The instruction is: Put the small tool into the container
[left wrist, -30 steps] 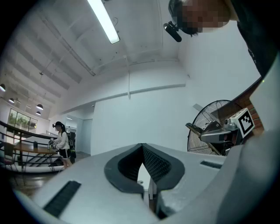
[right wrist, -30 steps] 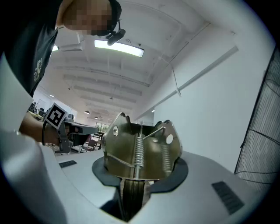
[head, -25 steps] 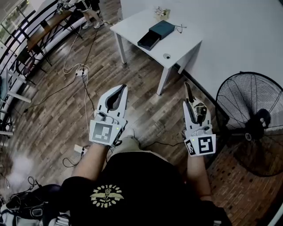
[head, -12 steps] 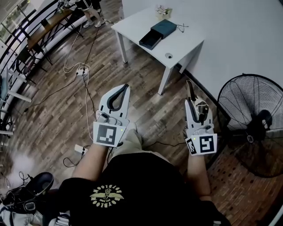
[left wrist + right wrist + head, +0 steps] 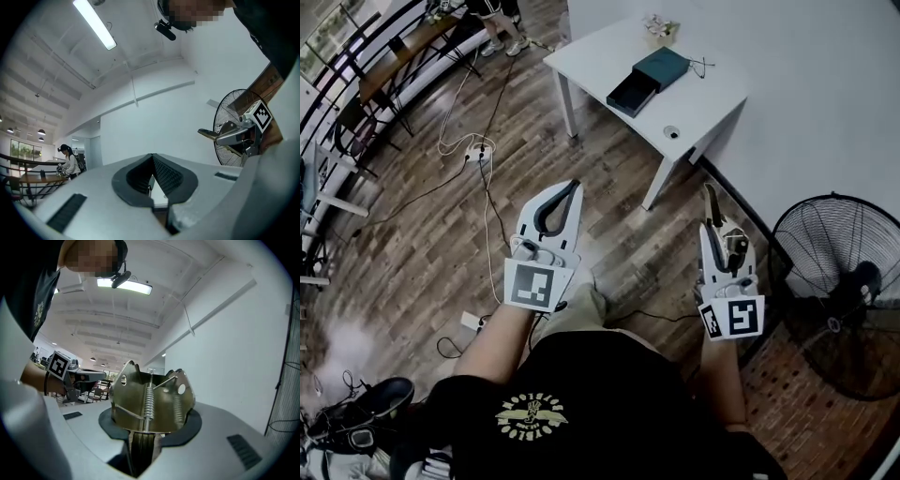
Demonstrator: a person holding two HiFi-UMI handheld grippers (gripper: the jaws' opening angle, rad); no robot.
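Observation:
My right gripper (image 5: 715, 230) is shut on the small tool (image 5: 729, 246), a brass-coloured metal piece with a coil spring (image 5: 150, 399) that stands up between the jaws. The left gripper (image 5: 573, 186) is shut with nothing in it, its dark pads (image 5: 164, 173) meeting at the tip. Both are held level in front of the person, above the wooden floor. Farther ahead, a dark teal box (image 5: 650, 78) lies on the white table (image 5: 703, 108), with an open tray part (image 5: 628, 92) beside its lid. Each gripper view shows the other gripper to one side.
A large black floor fan (image 5: 839, 291) stands close to the right, by the white wall. Cables and a power strip (image 5: 478, 150) trail across the floor at left. The table also bears a small round object (image 5: 673, 132) and a small box of bits (image 5: 661, 28). Railings run along the far left.
Both grippers have moved forward with the person toward the table. The tool stays in the right jaws, and the left jaws stay closed.

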